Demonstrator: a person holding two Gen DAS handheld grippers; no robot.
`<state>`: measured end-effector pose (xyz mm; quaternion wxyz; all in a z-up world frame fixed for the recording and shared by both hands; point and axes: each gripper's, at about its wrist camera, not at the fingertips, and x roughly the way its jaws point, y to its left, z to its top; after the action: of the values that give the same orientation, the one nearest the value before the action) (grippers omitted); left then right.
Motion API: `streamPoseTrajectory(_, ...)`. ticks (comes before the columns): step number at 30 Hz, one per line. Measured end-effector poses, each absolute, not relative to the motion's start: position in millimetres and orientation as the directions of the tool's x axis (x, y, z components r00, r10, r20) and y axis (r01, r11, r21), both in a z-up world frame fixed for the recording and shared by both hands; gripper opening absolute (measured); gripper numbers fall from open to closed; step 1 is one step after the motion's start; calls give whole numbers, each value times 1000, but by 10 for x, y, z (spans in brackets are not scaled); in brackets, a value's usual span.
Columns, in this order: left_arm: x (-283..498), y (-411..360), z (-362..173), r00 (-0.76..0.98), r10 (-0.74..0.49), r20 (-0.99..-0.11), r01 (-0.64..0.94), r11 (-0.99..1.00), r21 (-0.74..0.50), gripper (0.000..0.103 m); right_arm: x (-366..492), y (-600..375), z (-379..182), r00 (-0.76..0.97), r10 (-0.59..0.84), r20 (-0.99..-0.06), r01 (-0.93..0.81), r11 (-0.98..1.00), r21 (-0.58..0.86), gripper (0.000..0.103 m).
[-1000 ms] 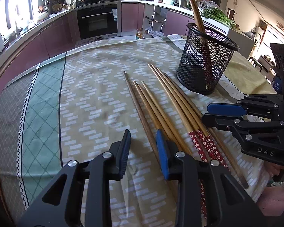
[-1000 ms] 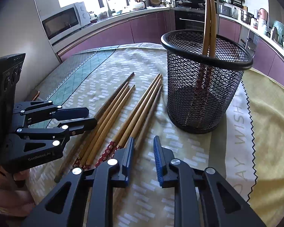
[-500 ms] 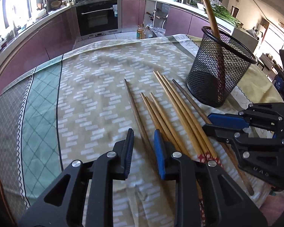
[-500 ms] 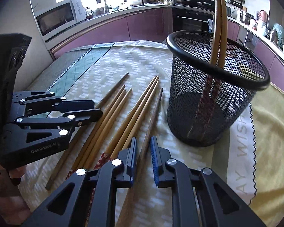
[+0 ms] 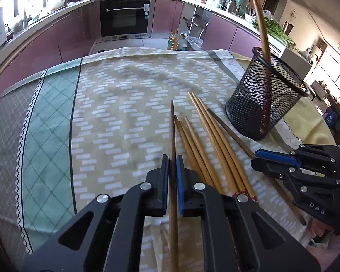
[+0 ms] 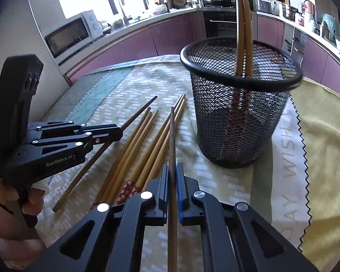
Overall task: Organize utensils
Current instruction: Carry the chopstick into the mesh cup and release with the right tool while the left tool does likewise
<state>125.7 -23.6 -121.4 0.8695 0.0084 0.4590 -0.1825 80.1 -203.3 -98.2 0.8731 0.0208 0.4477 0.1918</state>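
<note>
Chopsticks (image 5: 206, 140) lie on the tablecloth (image 5: 115, 113), basket (image 5: 263, 104) at 2 o'clock. Left gripper (image 5: 172, 158) clenches 1 chopstick (image 5: 172, 131); right gripper (image 6: 172, 170) clenches another chopstick (image 6: 172, 136).

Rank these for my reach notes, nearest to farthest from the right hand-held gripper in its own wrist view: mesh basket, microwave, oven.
From the right hand-held gripper, shut on a chopstick:
1. Mesh basket, just ahead to the right on the tablecloth.
2. Microwave, far left on the counter.
3. Oven, built in behind the basket; farthest, though not by much.
</note>
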Motion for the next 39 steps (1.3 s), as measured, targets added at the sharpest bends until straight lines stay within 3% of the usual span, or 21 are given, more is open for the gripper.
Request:
streamPoseTrajectory(21, 612, -149, 43, 597, -548, -586, 476, 830, -291, 7, 348, -2444, -21, 660, 506, -555, -423, 861, 282, 6)
streamPoseTrajectory(39, 775, -292, 765, 645, -611, -460, 540, 789, -291, 7, 354, -2674, 658, 751, 503, -429, -449, 864, 227, 6)
